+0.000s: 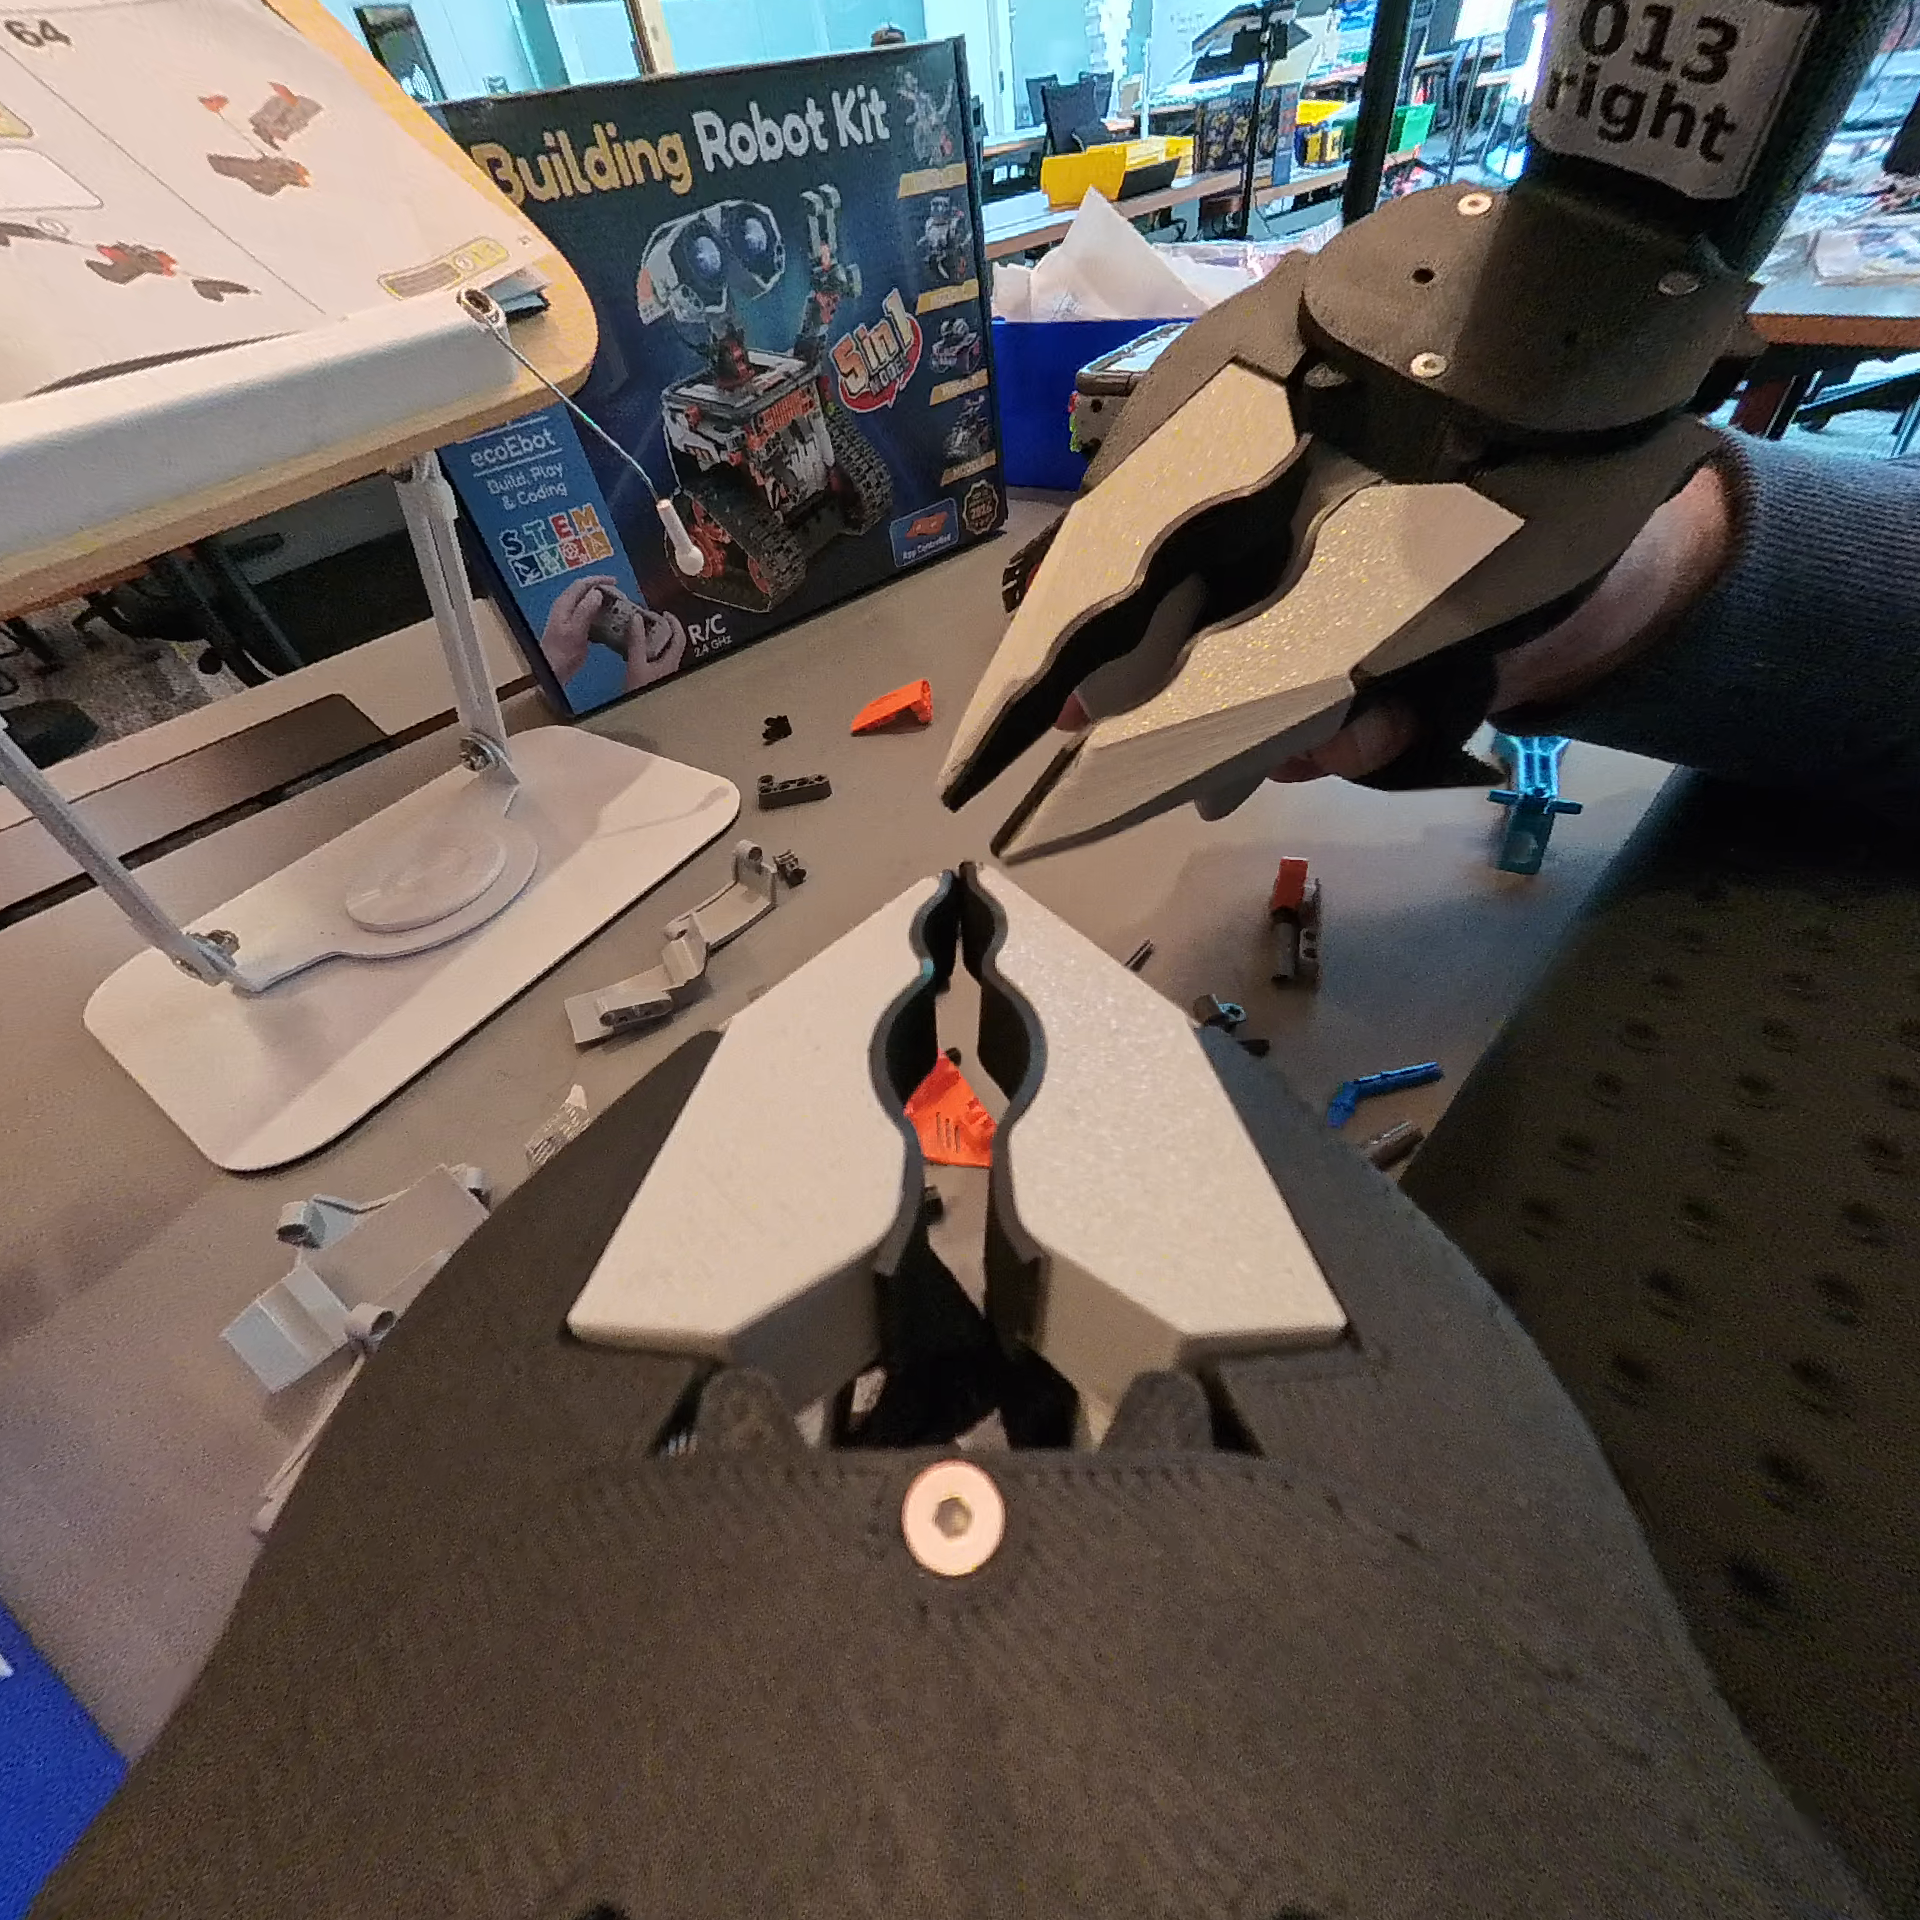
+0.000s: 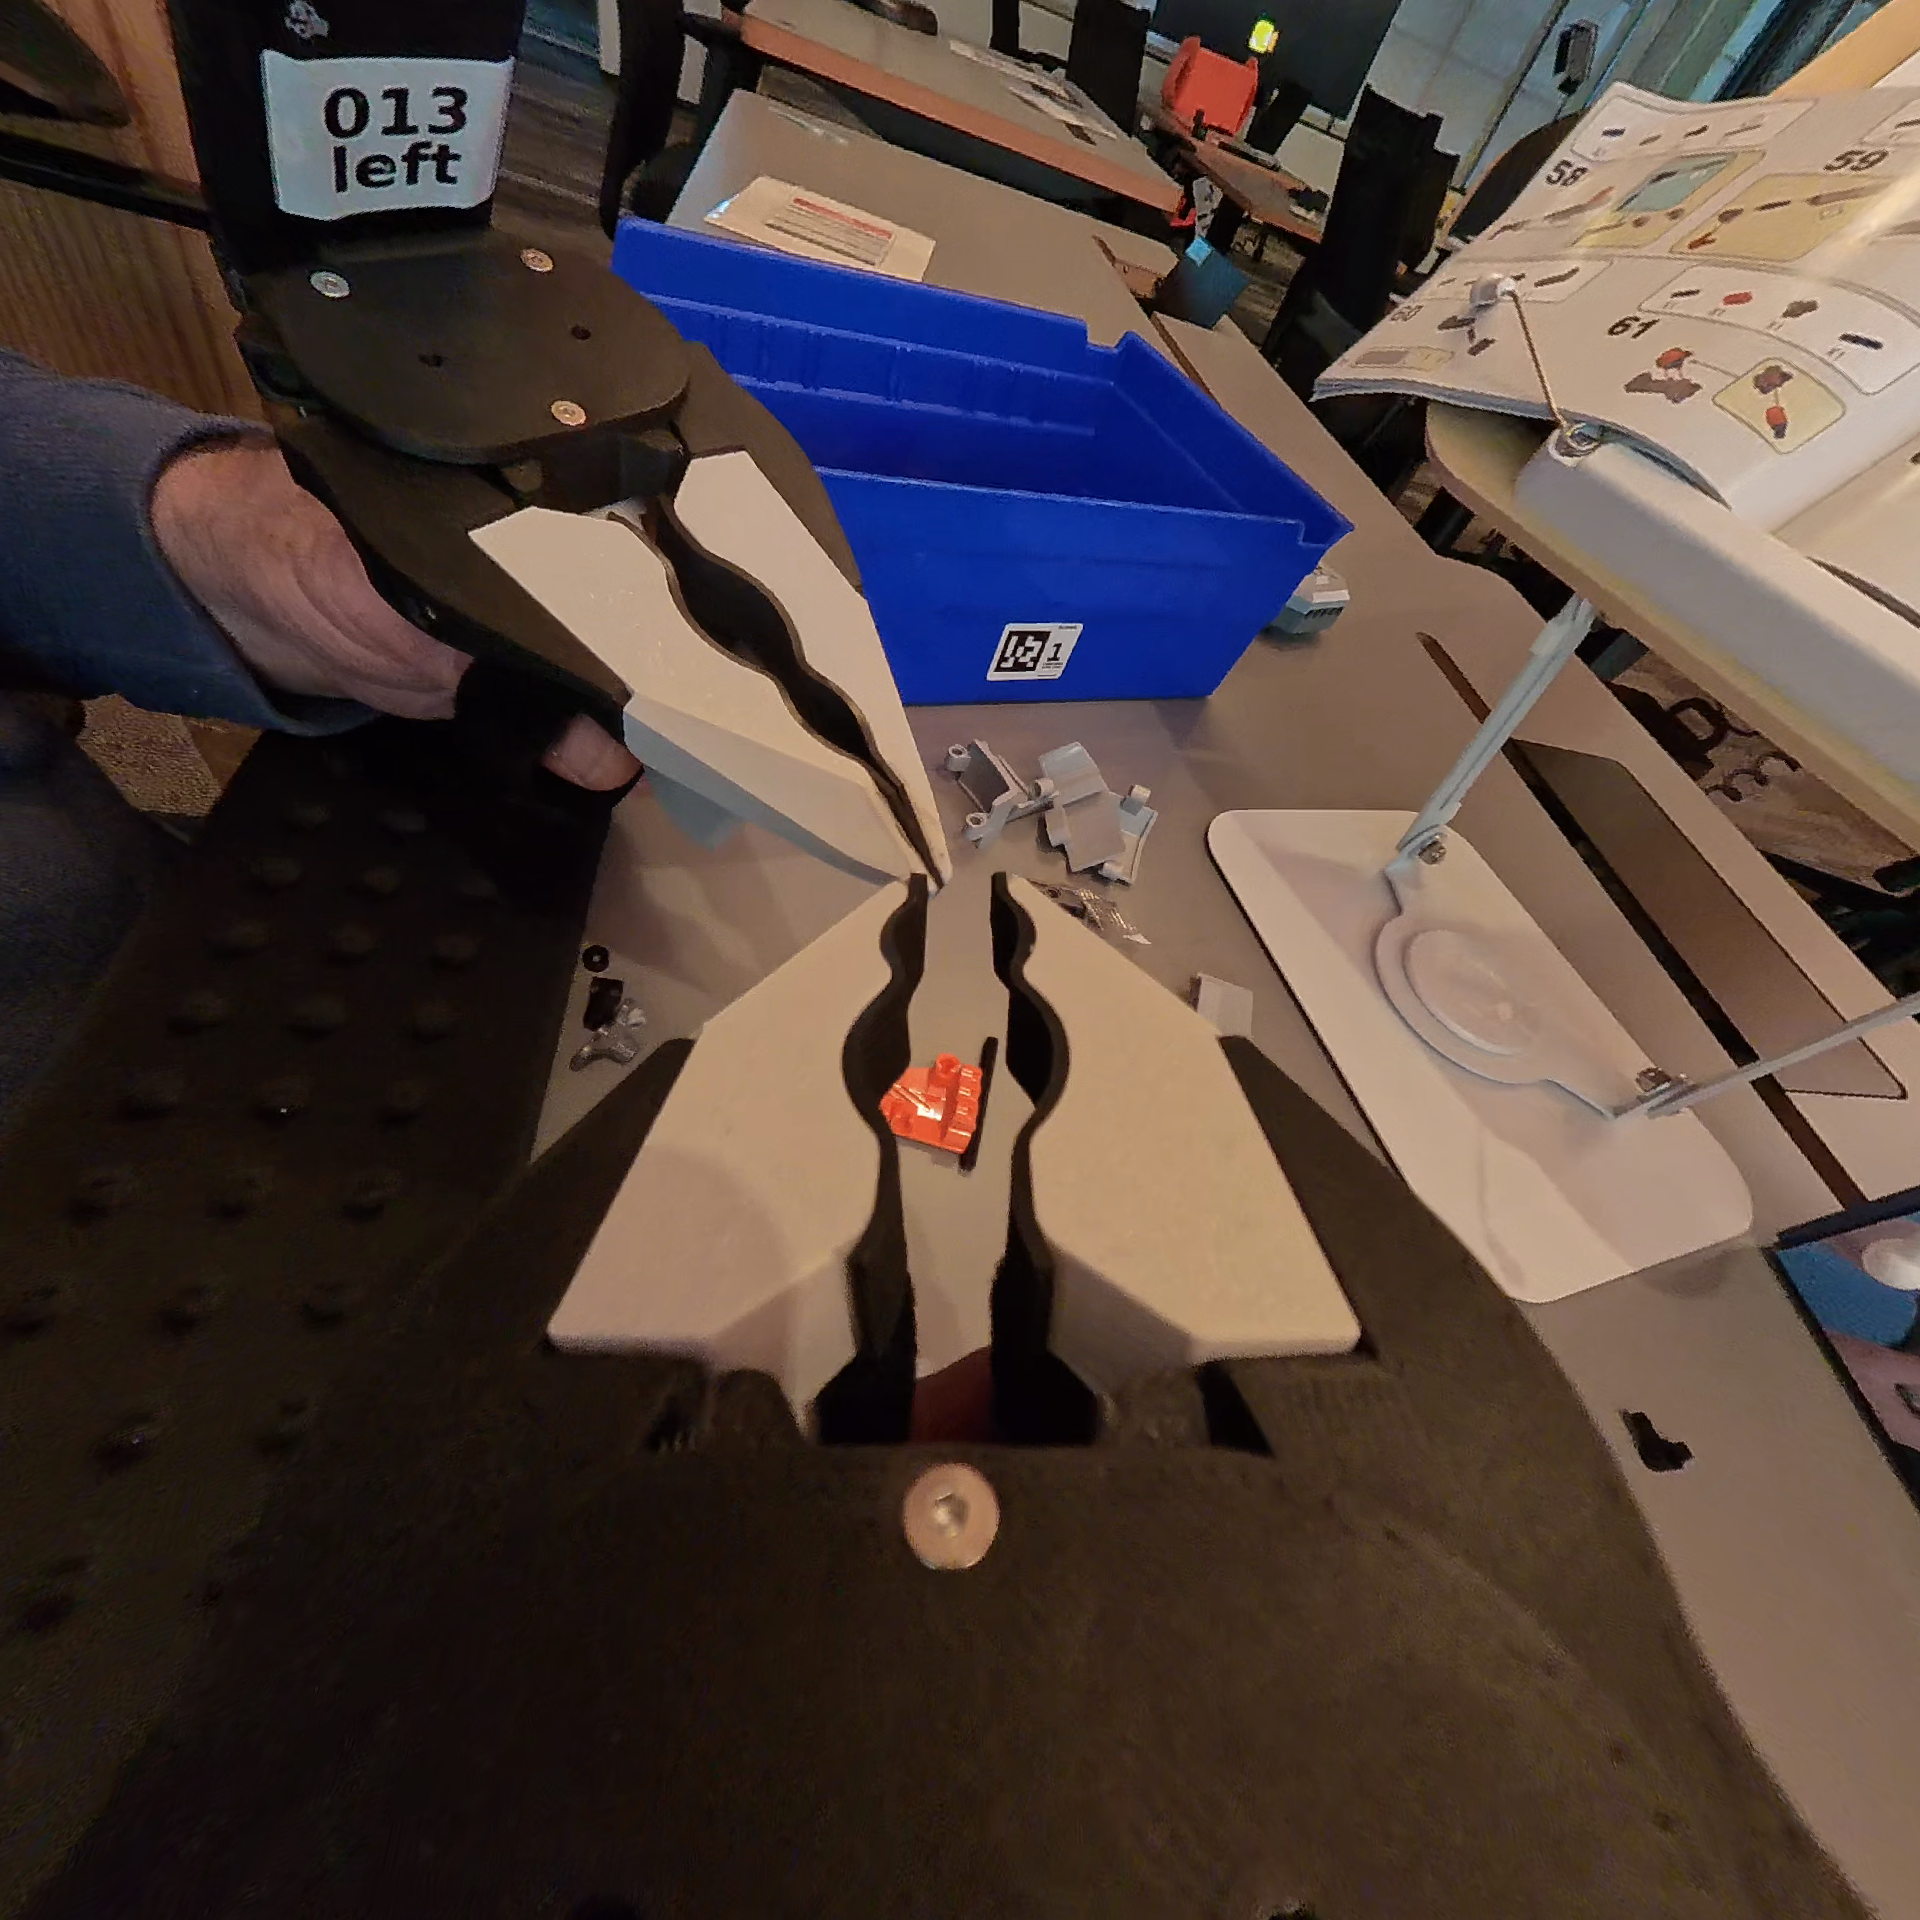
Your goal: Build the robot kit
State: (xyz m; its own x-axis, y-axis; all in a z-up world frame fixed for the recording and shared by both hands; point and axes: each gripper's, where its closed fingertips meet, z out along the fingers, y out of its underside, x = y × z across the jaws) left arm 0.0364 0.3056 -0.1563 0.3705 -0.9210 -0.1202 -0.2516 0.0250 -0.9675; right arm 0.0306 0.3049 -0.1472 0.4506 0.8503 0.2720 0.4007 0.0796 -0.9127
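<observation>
Grippers meet tip to tip above a grey table (image 1: pixel 1039 644) strewn with small building-kit parts. The left gripper (image 1: pixel 962 878) has its fingers drawn together, tips almost touching, with nothing visibly pinched between them. The right gripper (image 2: pixel 956 883) holds its fingers slightly apart, a narrow gap at the tips, empty as well; in the left wrist view it (image 1: pixel 975 823) angles down from the upper right, held by a hand (image 1: pixel 1621 623) in a blue-grey sleeve.

Below both pairs of fingers lies an orange ribbed piece (image 2: pixel 932 1107) on the table, beside a thin black pin (image 2: pixel 977 1101); neither gripper touches it. A second orange piece (image 1: pixel 894 709) lies farther off near the robot kit box (image 1: pixel 727 374).

Grey curved parts (image 2: pixel 1060 805) sit just beyond the tips, in front of a blue bin (image 2: pixel 1039 520). To the side a white book stand (image 1: pixel 416 914) carries an open instruction booklet (image 2: pixel 1662 270).
</observation>
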